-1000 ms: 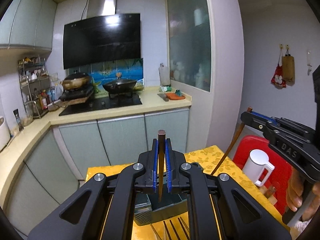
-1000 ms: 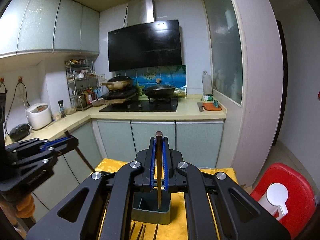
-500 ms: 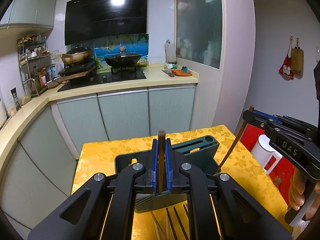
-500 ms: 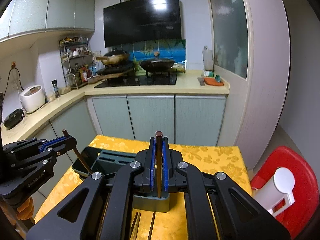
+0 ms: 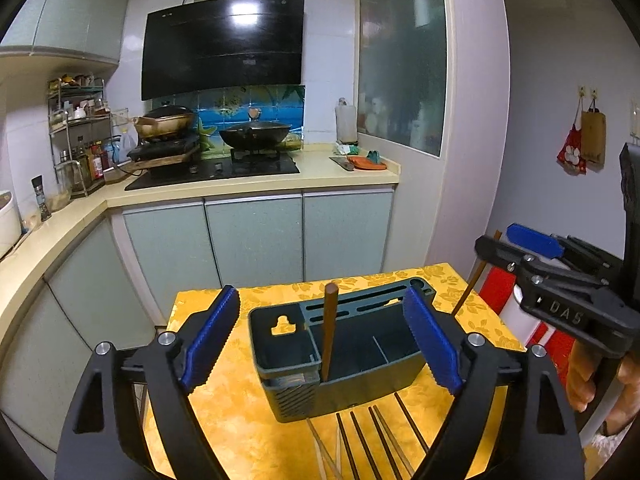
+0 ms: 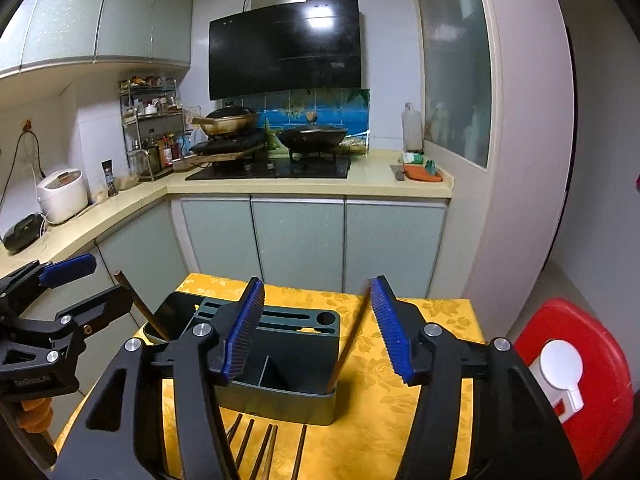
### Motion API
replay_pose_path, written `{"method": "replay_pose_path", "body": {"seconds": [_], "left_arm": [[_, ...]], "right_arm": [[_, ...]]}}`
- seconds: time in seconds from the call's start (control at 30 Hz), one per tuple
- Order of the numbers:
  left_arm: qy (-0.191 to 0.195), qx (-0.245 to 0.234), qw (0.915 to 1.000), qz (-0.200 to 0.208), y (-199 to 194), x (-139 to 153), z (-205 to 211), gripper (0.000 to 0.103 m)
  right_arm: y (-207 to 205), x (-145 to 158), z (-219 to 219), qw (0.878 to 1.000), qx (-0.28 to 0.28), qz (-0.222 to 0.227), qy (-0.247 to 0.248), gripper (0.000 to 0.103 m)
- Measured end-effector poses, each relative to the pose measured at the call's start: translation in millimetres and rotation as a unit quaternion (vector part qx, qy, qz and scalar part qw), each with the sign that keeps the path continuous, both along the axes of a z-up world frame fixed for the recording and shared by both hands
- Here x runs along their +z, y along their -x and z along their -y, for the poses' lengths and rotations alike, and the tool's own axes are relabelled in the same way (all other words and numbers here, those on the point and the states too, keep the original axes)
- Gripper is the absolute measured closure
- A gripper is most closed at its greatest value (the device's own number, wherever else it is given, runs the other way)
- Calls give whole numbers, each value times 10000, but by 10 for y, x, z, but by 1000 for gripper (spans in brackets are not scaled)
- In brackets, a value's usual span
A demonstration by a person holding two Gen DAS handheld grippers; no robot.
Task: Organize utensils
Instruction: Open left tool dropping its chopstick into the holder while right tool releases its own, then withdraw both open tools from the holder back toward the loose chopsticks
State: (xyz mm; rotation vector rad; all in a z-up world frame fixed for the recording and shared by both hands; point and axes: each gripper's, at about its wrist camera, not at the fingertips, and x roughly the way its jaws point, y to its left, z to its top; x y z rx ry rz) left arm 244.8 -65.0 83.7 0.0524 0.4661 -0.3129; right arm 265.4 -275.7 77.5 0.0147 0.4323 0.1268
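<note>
A dark green utensil holder (image 5: pixel 340 364) (image 6: pixel 280 368) stands on the yellow table. My left gripper (image 5: pixel 320 344) is open above it; a brown chopstick (image 5: pixel 330 332) stands free in the holder between the jaws. My right gripper (image 6: pixel 316 328) is open too; another chopstick (image 6: pixel 348 348) leans in the holder's right end, just inside the right pad. Several chopsticks (image 5: pixel 372 440) (image 6: pixel 260 444) lie on the cloth in front of the holder. Each gripper shows in the other's view: the right one (image 5: pixel 516 252), the left one (image 6: pixel 92 280).
The yellow patterned tablecloth (image 5: pixel 240 420) (image 6: pixel 400 400) covers a small table. A red stool with a white jug (image 6: pixel 560 372) stands to the right. Kitchen cabinets and a counter with a stove (image 5: pixel 240 168) run behind the table.
Both grippers have opened and let go of their chopsticks, which now stand in the holder. Both views tilted down toward the table earlier.
</note>
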Motion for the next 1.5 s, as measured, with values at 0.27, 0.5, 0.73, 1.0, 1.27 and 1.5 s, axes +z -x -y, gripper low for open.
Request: {"method": "replay_pose_path", "body": {"seconds": [0.27,0.5,0.73,1.0,1.27,1.5], "left_arm": [[147,87,9999,-7,280,-45,-229,14],[1,240,9997,46,533,-221,-346,10],[-42,394,9991,-116,770,-503,-449,10],[-136,546,9979,-328,1063,-860,-606,10],[-5,673,9955,-671,1338,-1247,-752,10],[-94,676,9946,-778,1569,-1505,-733,10]], "right_arm": [[283,91,136,9994,-124,307,-32,37],[551,-56,189,9993,-184,315,24,37],[812,-302,226,9995,-238,212,-29,37],[1166,-712,157,9996,-254,-29,70,37],[1444,-1101,197,9984,-315,-443,-147,37],[1676,-1370,158,9973,-326,-657,-63,37]]}}
